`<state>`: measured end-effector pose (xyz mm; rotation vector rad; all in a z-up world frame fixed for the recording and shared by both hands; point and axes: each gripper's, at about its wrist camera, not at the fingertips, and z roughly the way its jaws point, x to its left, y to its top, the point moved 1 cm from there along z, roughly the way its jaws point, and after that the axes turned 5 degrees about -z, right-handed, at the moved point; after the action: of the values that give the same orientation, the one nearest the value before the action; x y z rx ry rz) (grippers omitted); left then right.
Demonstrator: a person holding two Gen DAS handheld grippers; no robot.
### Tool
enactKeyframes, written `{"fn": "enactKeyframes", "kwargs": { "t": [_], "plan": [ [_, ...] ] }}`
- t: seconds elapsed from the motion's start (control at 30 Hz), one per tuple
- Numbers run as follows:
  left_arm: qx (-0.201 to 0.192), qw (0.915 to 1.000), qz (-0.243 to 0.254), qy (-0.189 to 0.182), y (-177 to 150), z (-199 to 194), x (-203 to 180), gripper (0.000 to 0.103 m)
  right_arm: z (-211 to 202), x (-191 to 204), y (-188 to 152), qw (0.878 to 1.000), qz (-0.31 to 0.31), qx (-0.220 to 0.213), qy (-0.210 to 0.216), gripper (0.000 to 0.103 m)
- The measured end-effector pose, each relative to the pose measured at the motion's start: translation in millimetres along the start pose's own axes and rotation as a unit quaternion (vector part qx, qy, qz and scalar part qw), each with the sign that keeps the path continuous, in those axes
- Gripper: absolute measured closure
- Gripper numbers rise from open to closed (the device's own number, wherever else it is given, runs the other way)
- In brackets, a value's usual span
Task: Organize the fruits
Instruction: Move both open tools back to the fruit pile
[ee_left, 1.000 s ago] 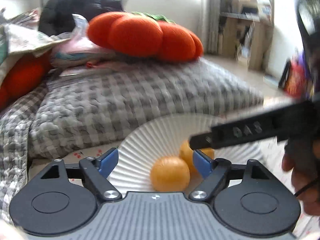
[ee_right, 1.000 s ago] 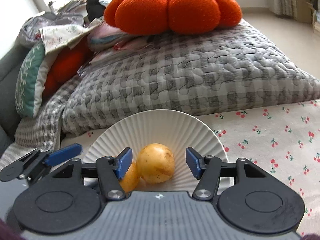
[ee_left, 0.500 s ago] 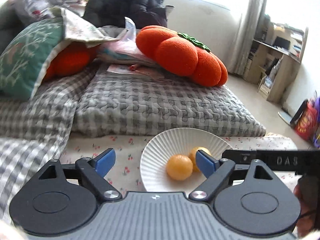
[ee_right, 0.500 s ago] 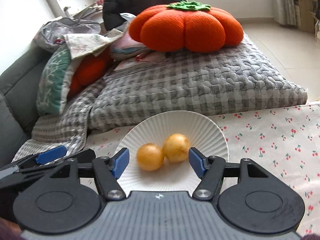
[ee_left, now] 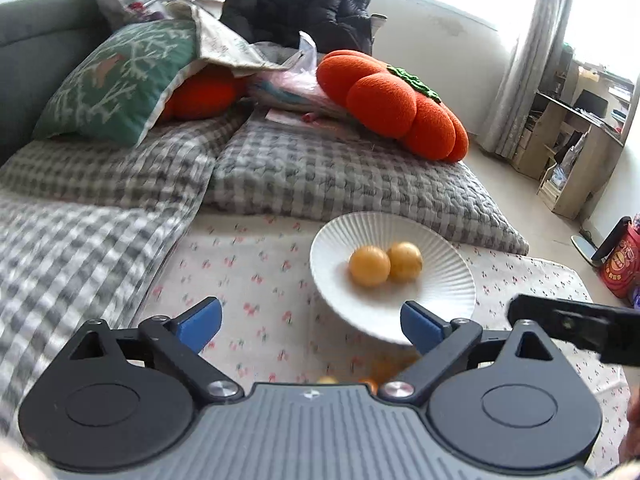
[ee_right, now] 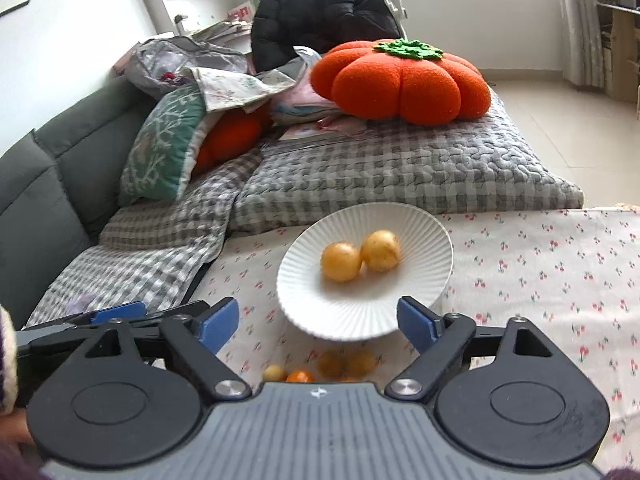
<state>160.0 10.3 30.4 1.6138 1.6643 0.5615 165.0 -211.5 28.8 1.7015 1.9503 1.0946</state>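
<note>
Left gripper (ee_left: 311,322) and right gripper (ee_right: 318,322) hover side by side near the plate (ee_right: 424,236), both spread wide, empty

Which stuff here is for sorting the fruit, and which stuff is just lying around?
For the job:
- white plate
- two yellow fruits on the plate
- loose fruits on the cherry cloth near the plate
- left hand-held gripper and right hand-held gripper, both open

Just lying about:
- pumpkin cushion
- green pillow
- grey quilt
- black jacket
</note>
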Motion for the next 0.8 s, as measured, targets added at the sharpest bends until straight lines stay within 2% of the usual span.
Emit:
{"fn": "enactKeyframes", "kwargs": {
  "t": [0.27, 0.53, 0.7, 0.8],
  "plan": [
    [0.023, 0.9994, 0.018, 0.02, -27.0, -10.1, 8.2, 0.011, -11.0, -6.4, -20.2, 0.999, 0.011, 0.039, 0.018, 0.008],
    [0.048, 0.9985, -0.021, -0.015, -30.1, -8.9, 14.9, 0.011, -14.8, -3.3, -22.6, 0.999, 0.0, 0.046, 0.021, 0.008],
    [0.055, 0.9983, -0.018, -0.009, -33.4, -2.0, 18.8, 0.011, -9.9, -10.4, -24.7, 0.999, 0.002, 0.052, 0.015, 0.011],
    [0.055, 0.9984, -0.007, -0.01, -35.4, -2.0, 19.9, 0.011, -3.7, -8.9, -29.3, 0.997, 0.0, 0.069, 0.019, 0.016]
  ]
}}
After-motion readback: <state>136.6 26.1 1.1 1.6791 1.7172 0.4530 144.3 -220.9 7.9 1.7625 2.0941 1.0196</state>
